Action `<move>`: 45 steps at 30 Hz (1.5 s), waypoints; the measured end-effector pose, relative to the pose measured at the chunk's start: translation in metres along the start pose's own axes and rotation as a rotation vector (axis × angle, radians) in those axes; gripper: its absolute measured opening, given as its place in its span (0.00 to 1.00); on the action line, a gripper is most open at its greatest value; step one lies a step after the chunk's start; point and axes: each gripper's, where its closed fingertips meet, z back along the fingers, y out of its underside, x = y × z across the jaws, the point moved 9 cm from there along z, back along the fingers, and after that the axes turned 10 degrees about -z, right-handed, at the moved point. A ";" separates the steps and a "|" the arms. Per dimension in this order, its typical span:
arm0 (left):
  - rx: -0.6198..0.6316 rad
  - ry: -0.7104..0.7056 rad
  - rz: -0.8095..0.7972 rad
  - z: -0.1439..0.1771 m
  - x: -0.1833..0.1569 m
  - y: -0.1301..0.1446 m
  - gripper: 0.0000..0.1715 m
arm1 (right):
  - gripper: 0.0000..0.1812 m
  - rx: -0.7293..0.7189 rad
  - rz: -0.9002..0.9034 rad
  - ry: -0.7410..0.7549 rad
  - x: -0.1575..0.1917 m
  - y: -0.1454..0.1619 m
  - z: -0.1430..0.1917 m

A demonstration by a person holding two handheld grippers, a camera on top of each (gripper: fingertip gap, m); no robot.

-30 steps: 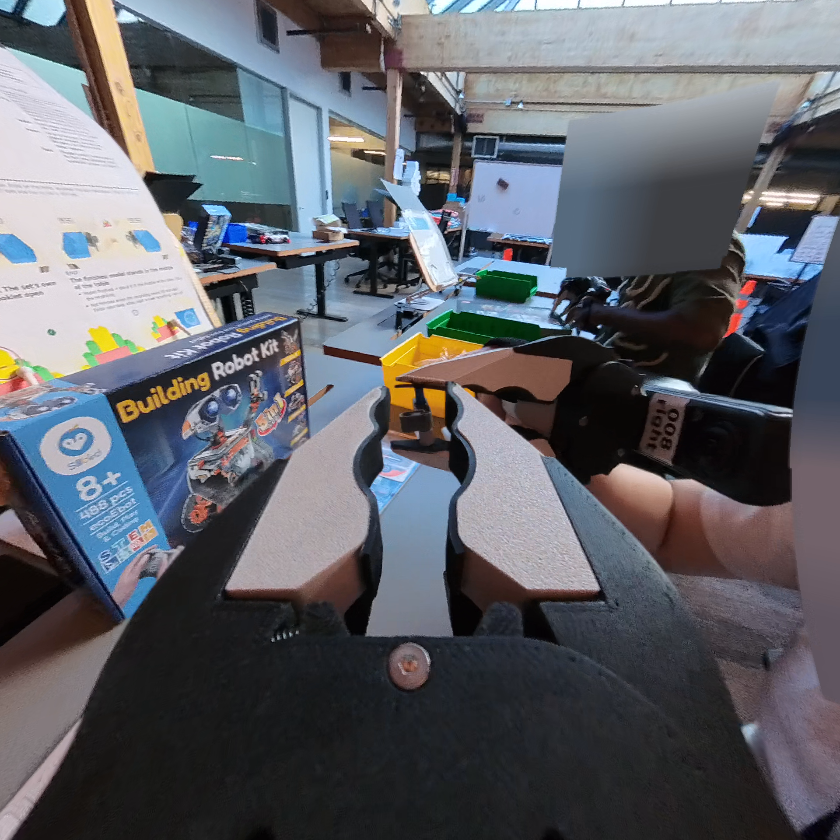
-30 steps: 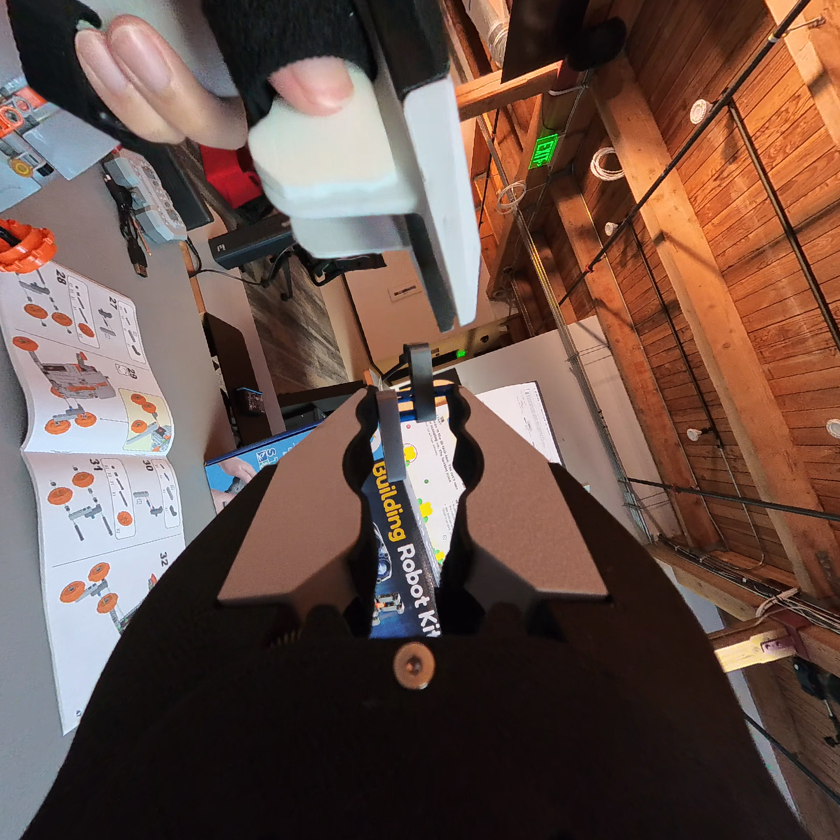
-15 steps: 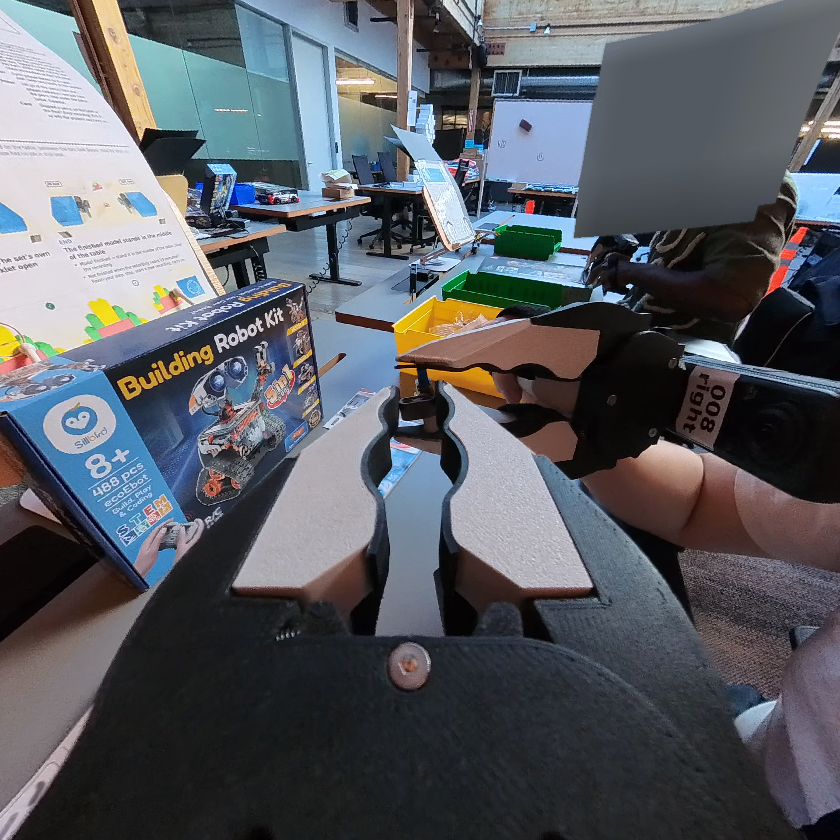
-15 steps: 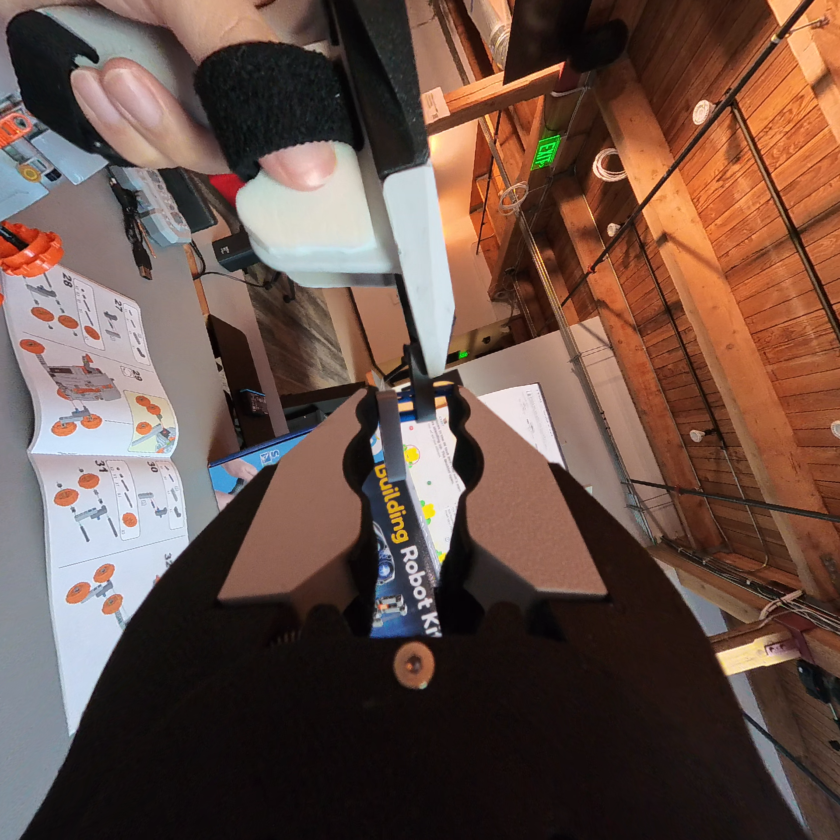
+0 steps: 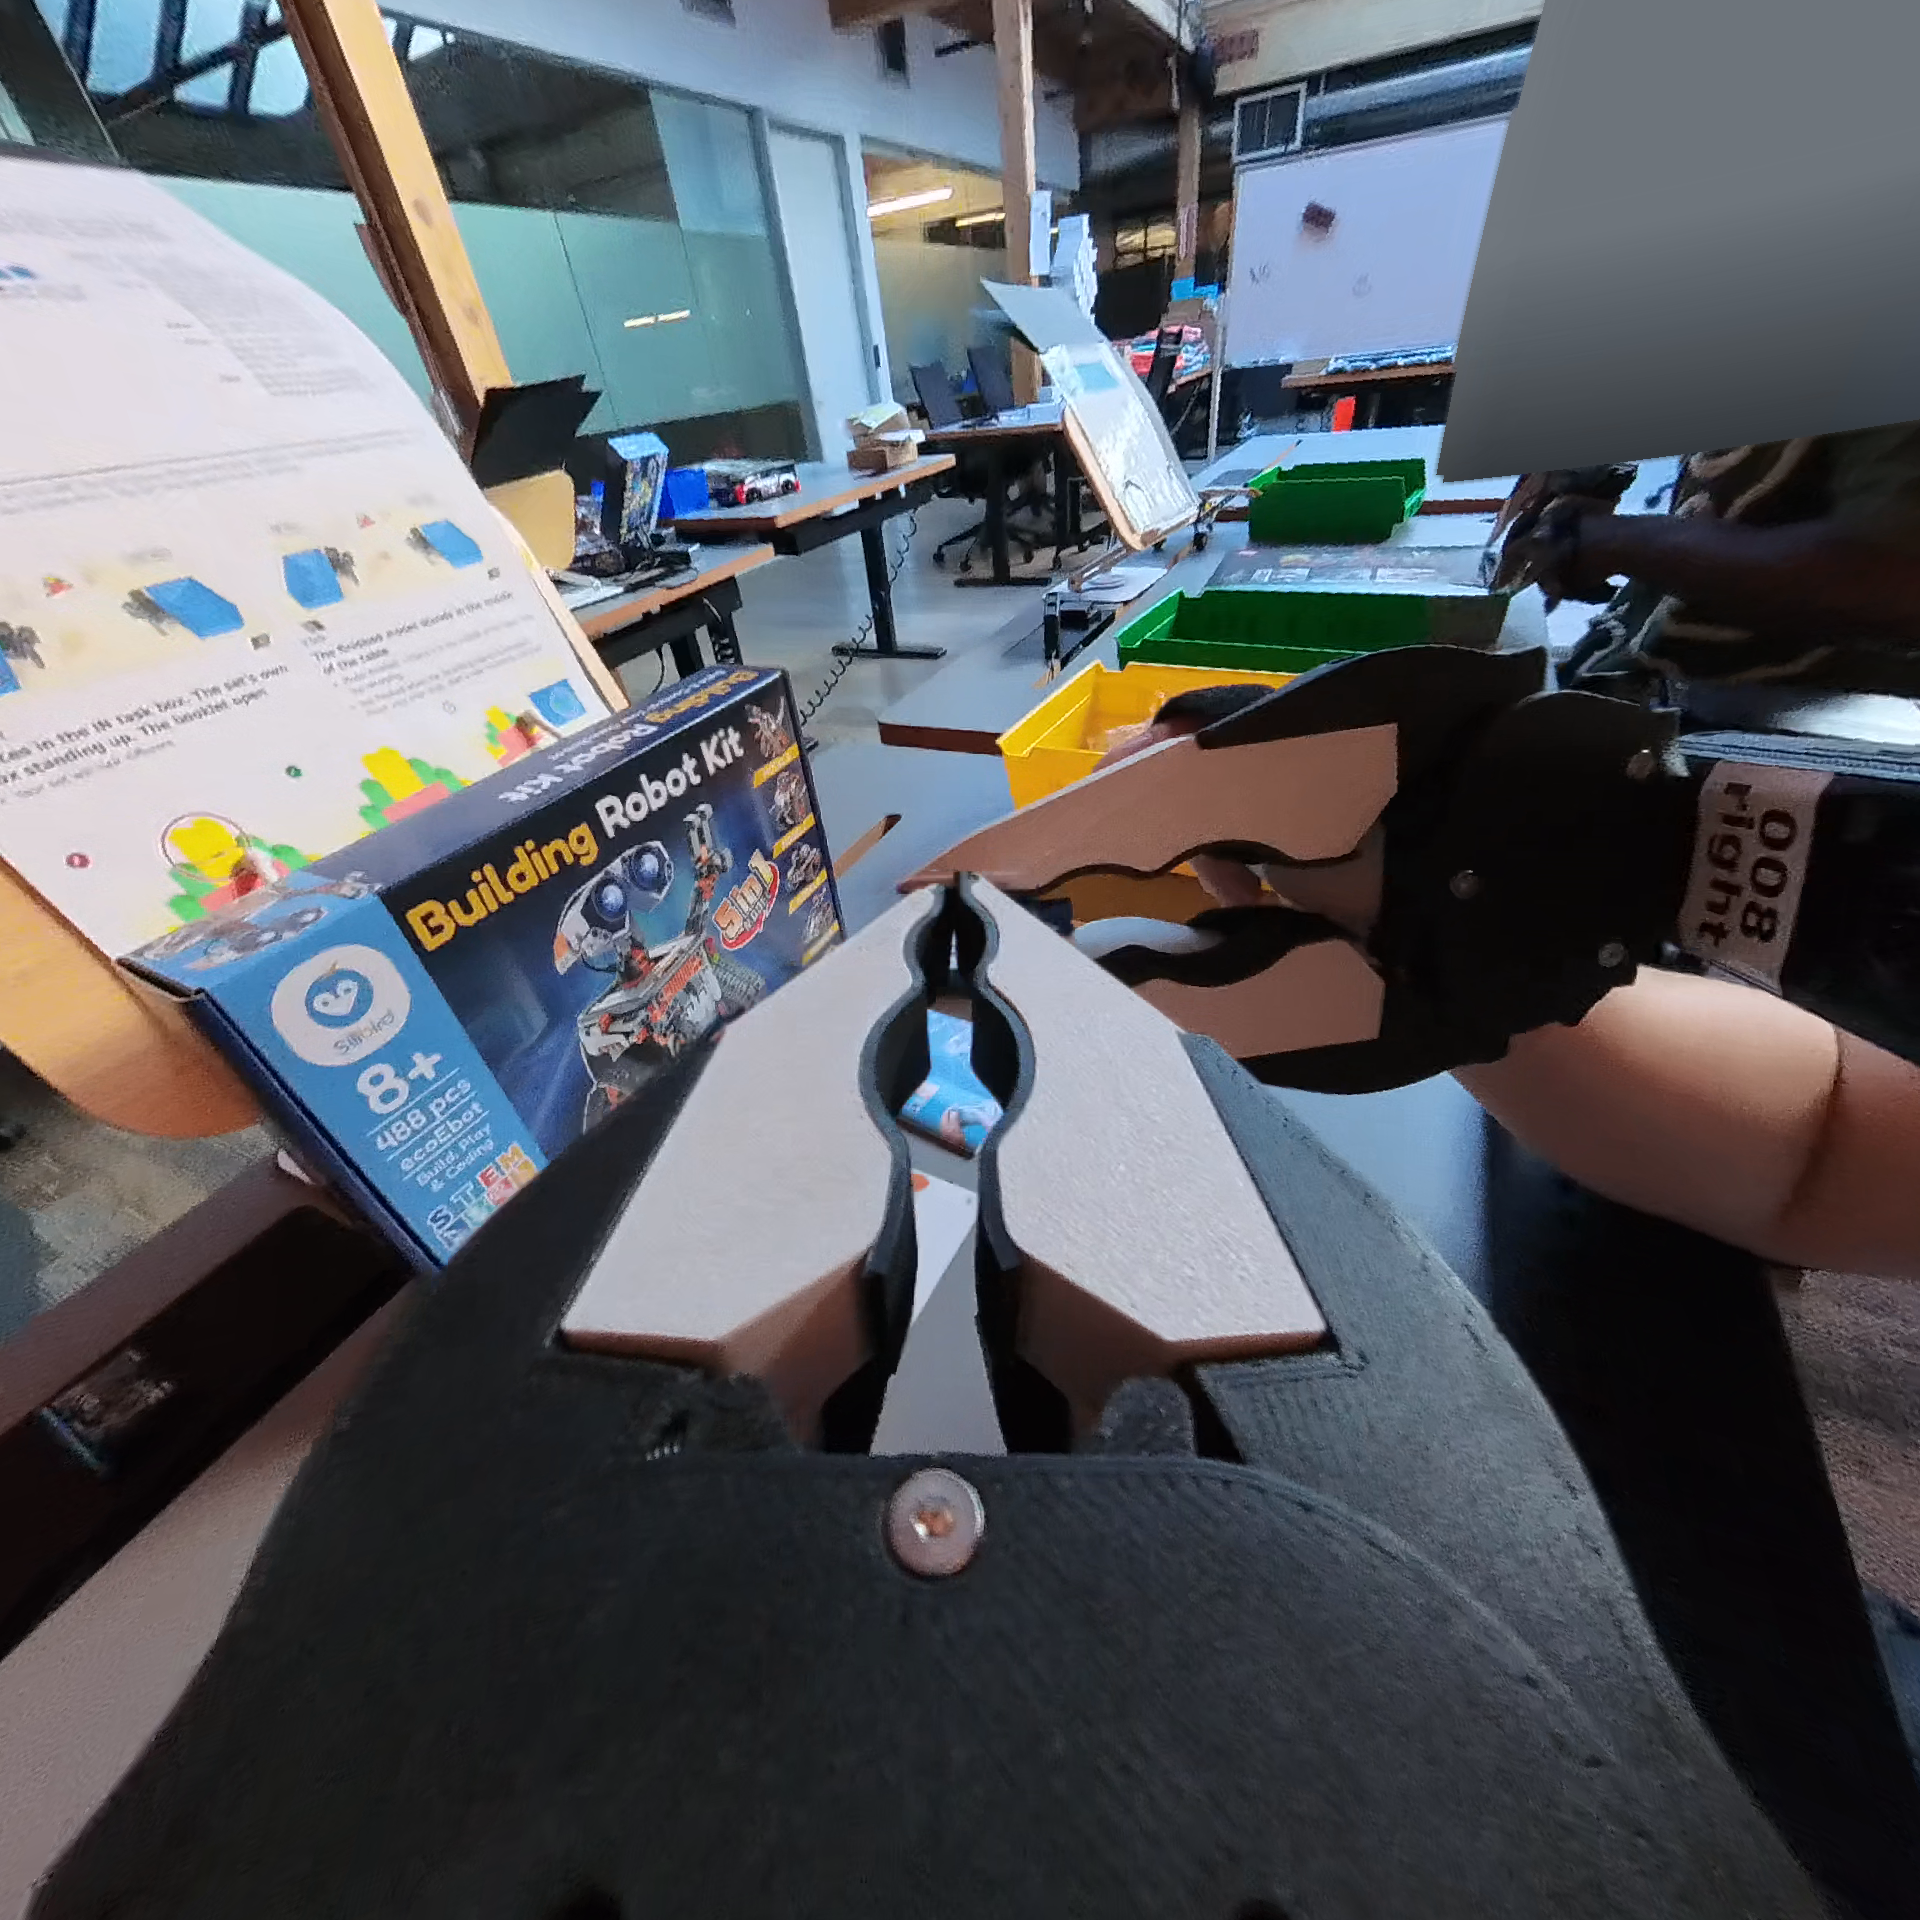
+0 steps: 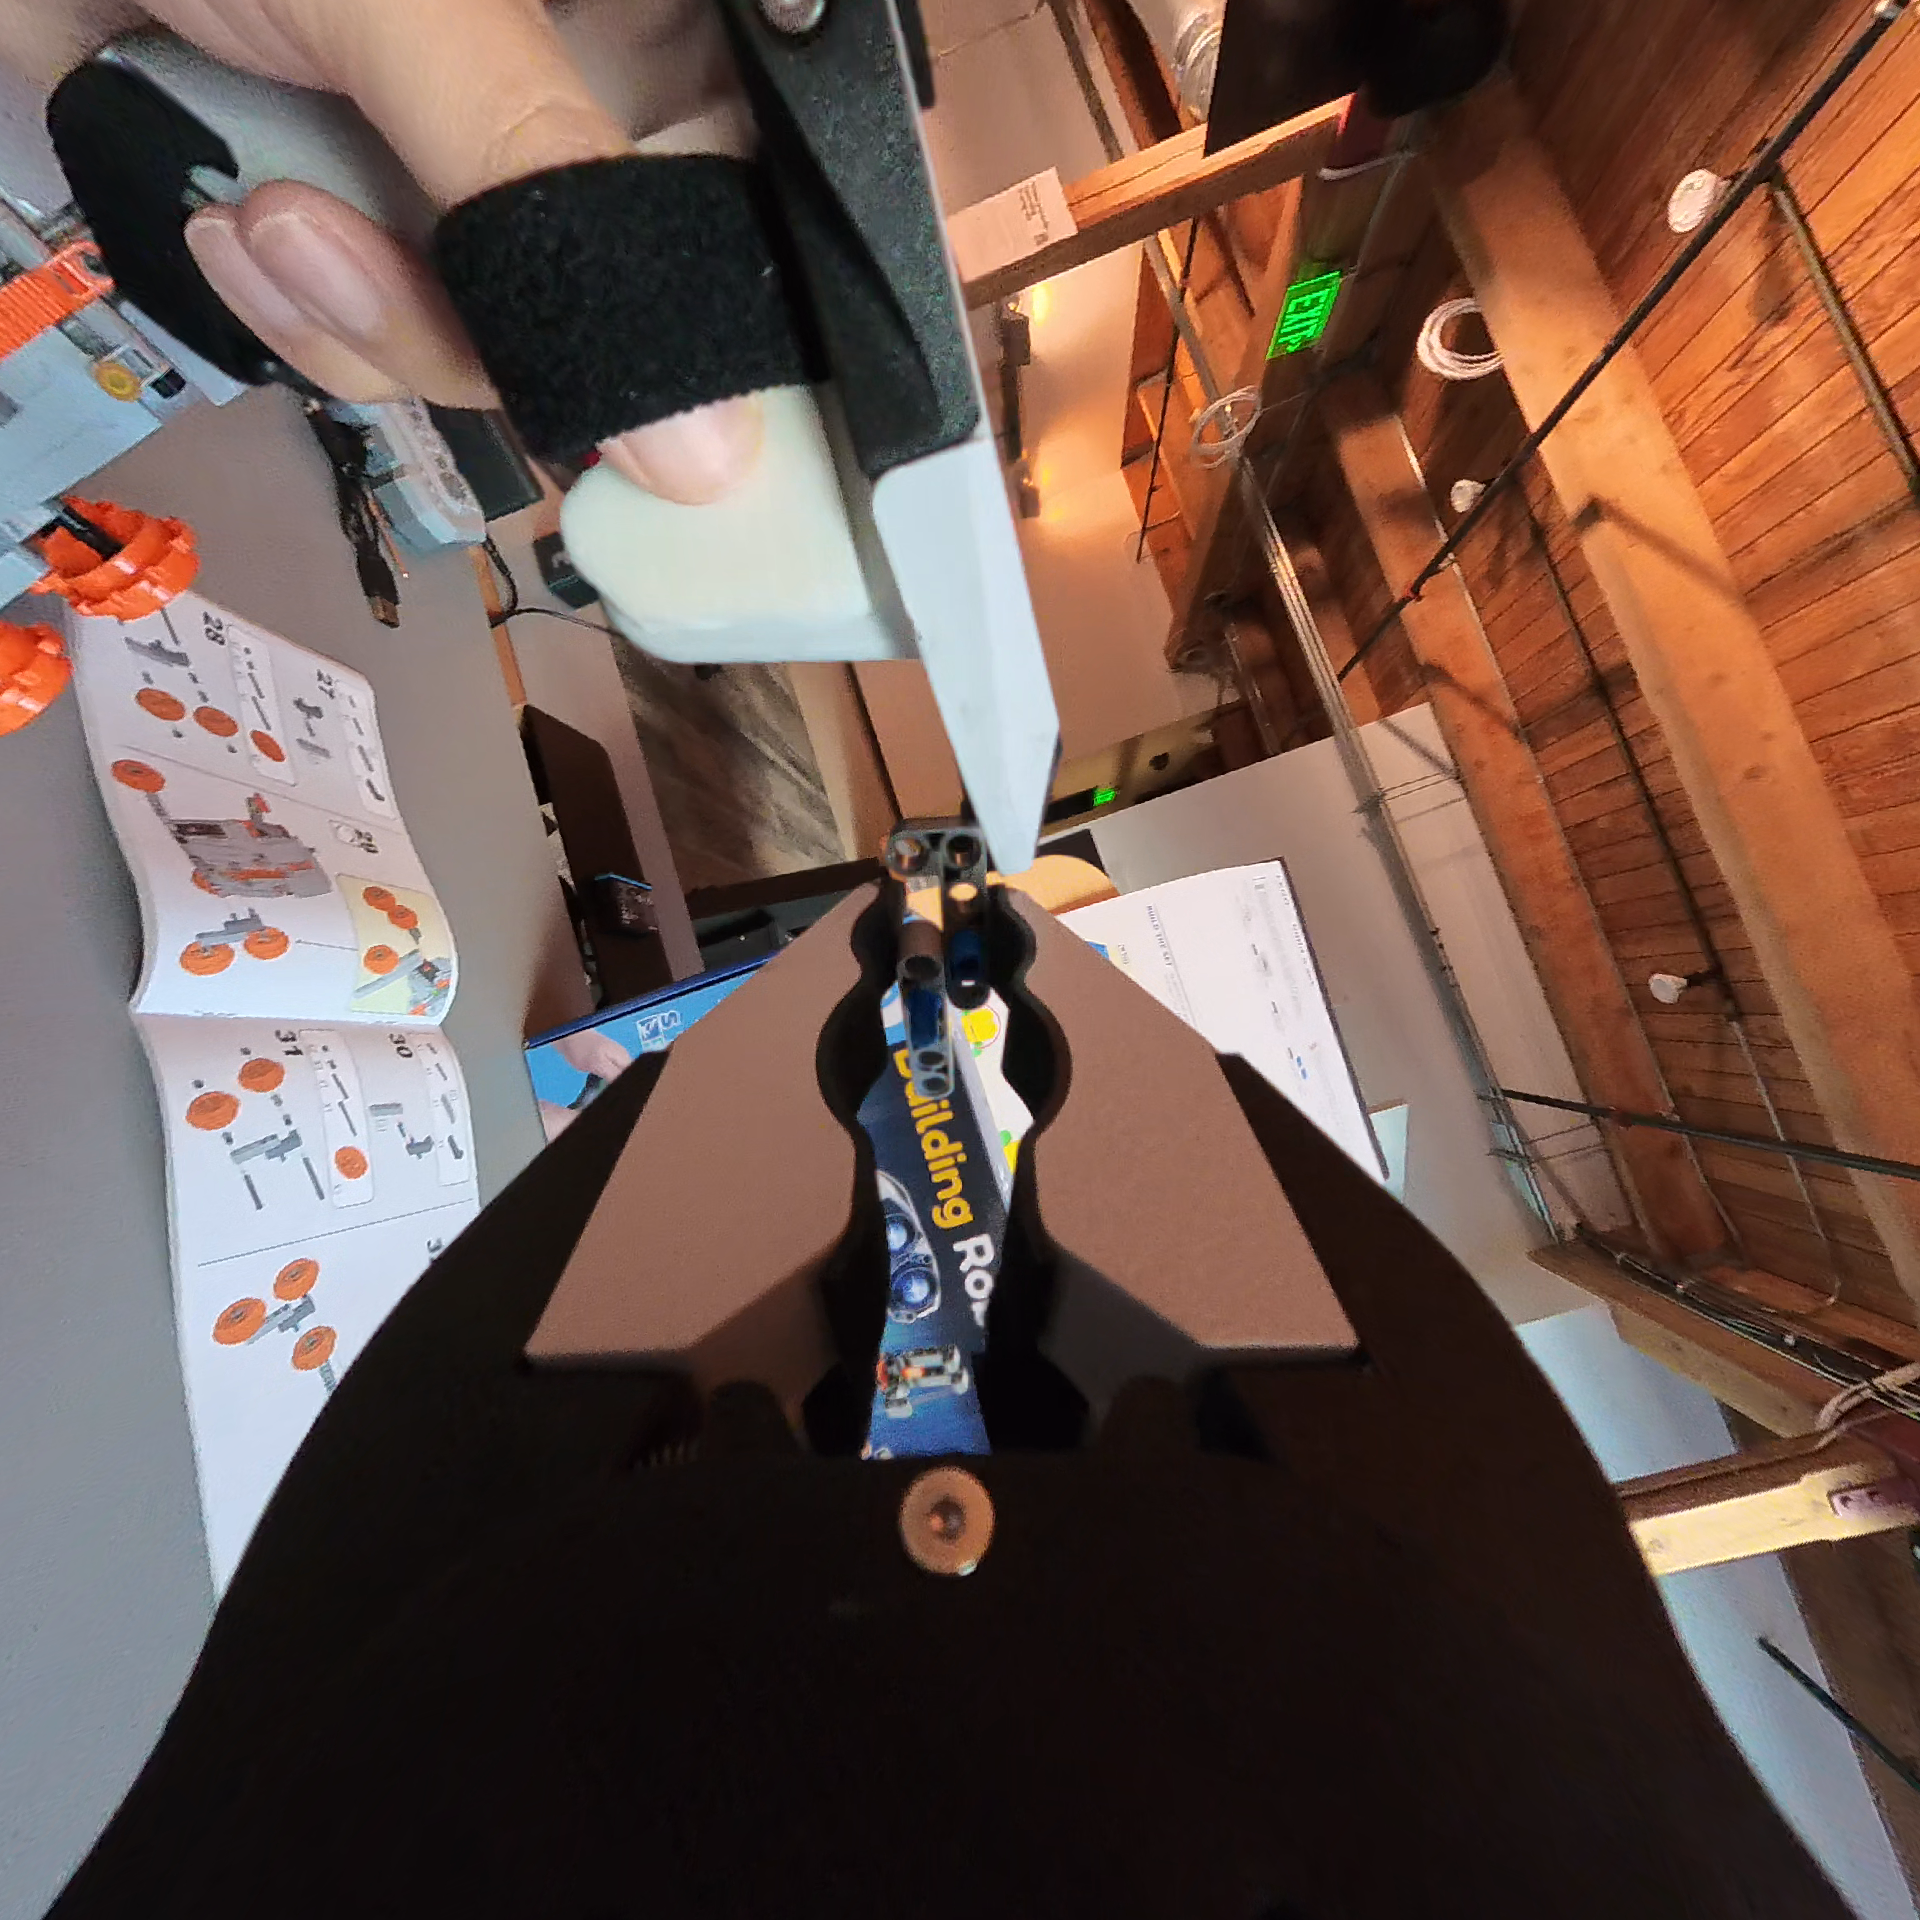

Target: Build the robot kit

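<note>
Grey beam piece (image 6: 928,997) pinched in right gripper (image 6: 940,904); left gripper (image 5: 954,896) fingers closed on its end.

Left hand-held gripper (image 5: 954,906): its jaws stood apart a second ago; now the tips have closed on the small grey part (image 6: 935,868).
Gap between grippers: the left one has moved in until its tips meet the tips of the right hand-held gripper (image 5: 914,888).
Part: it now shows more fully in the right wrist view, a grey holed piece with blue pins, pinched by both grippers.
Left wrist view: the kit box (image 5: 540,966) now looks nearer and larger.
</note>
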 end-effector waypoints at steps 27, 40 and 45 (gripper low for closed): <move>0.370 0.151 0.296 -0.025 0.019 0.063 0.03 | 0.06 0.271 -0.399 -0.530 0.025 0.058 -0.028; 0.347 -0.026 0.312 0.018 0.050 0.047 0.03 | 0.03 0.553 -0.623 -1.207 0.119 0.116 -0.039; 0.344 -0.019 0.319 0.017 0.051 0.048 0.03 | 0.04 0.554 -0.502 -1.273 0.151 0.106 -0.041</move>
